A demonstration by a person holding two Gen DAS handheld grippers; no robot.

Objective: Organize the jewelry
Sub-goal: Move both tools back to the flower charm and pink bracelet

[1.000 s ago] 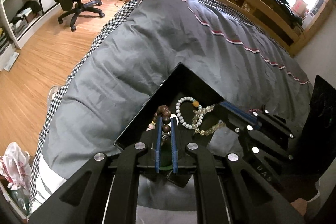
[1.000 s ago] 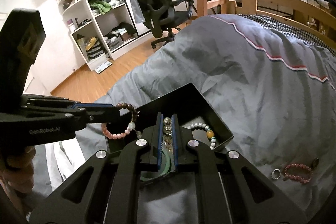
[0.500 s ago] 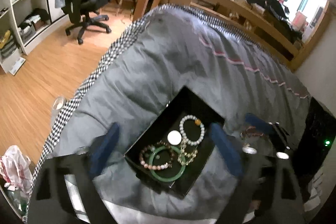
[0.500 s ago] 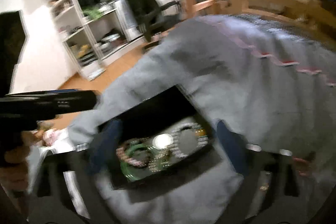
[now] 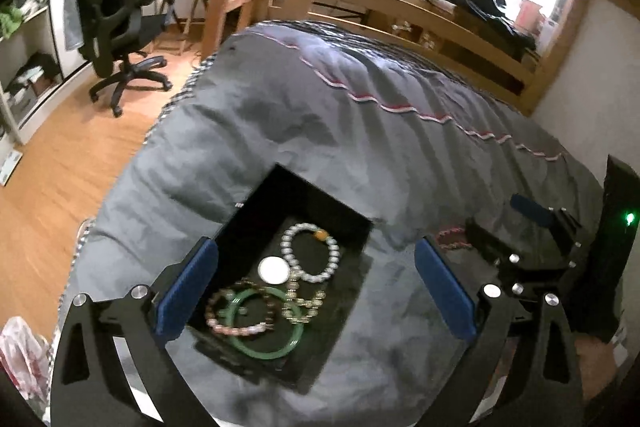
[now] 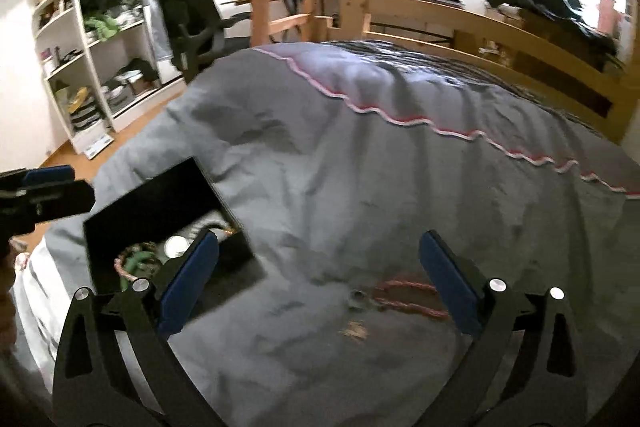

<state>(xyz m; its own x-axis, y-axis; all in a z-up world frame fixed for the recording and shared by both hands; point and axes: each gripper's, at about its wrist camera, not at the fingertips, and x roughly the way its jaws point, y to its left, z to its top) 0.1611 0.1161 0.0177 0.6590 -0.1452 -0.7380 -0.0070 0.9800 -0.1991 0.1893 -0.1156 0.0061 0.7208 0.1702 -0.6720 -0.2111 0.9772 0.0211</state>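
A black jewelry box (image 5: 256, 203) lies on the grey duvet (image 5: 360, 131). It holds a green bangle (image 5: 280, 351), a pink bead bracelet (image 5: 224, 323), a white bead bracelet (image 5: 332, 259), a gold chain (image 5: 304, 303) and a white disc (image 5: 273, 270). My left gripper (image 5: 316, 299) is open and empty above the box. My right gripper (image 6: 318, 283) is open and empty over the duvet, right of the box (image 6: 160, 195). A pink bracelet (image 6: 408, 297) and a small ring (image 6: 355, 294) lie on the duvet between its fingers. The right gripper also shows in the left wrist view (image 5: 532, 211).
A wooden bed frame (image 5: 400, 11) runs along the far side. A black office chair (image 5: 120, 19) and white shelves (image 6: 92, 59) stand on the wood floor to the left. A white wall (image 5: 592, 75) lies to the right.
Both grippers have opened, letting go of the beaded bracelet and the green bangle, which now lie in the box. Both have drawn back; the right one has swung right toward the pink bracelet.
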